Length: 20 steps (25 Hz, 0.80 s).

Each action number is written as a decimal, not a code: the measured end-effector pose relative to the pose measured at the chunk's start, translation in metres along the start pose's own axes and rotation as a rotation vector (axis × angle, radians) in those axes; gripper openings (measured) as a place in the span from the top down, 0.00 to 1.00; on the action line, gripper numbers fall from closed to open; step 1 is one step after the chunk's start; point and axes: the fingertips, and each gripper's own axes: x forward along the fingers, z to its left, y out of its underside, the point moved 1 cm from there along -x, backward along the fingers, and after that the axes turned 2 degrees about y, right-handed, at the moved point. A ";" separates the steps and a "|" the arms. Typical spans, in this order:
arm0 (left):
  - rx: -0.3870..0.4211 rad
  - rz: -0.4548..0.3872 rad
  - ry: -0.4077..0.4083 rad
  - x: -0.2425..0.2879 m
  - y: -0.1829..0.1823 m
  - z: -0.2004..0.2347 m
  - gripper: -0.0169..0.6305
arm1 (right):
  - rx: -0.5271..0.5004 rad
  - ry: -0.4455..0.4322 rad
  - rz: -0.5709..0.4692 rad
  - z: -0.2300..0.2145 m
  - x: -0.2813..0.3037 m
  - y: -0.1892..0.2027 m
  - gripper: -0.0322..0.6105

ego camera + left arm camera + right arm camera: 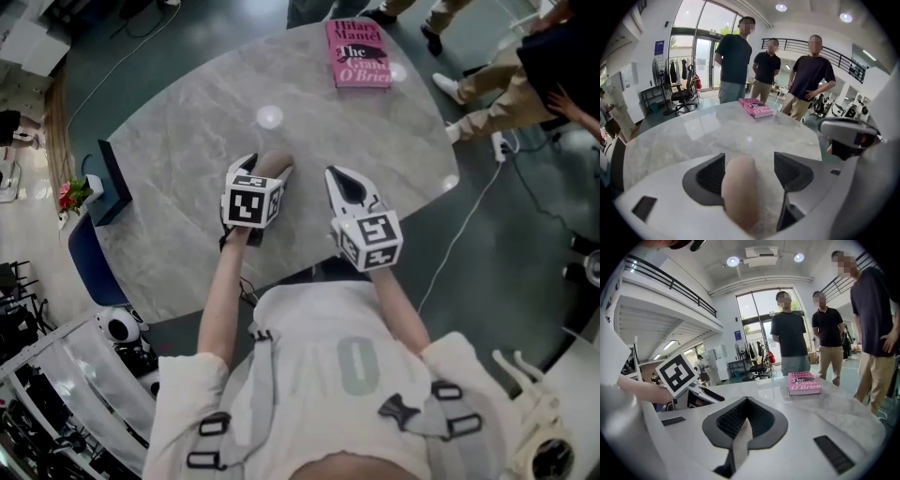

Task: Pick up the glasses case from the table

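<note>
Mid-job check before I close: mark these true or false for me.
1. The glasses case lies between the jaws of the left gripper. True.
2. Those jaws are already clamped on it. False: they stand apart, with a gap on the right jaw's side.
3. The right gripper has its jaws together with nothing in them. True.
4. The pink book lies right beside the case. False: it sits at the far edge of the table, well apart from it.

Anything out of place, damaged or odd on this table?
Nothing stands out. The glasses case lies on the table between the open jaws of the left gripper; the pink book lies flat near the far edge.
</note>
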 end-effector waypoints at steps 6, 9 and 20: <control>-0.003 0.157 -0.026 0.023 0.024 0.005 0.49 | 0.042 0.016 0.022 -0.009 -0.003 0.012 0.95; 0.030 0.215 -0.064 0.029 0.032 0.010 0.49 | 0.060 0.017 0.033 -0.012 -0.004 0.020 0.95; 0.053 0.332 -0.114 0.049 0.062 0.028 0.41 | 0.098 -0.011 0.082 -0.008 0.004 0.042 0.95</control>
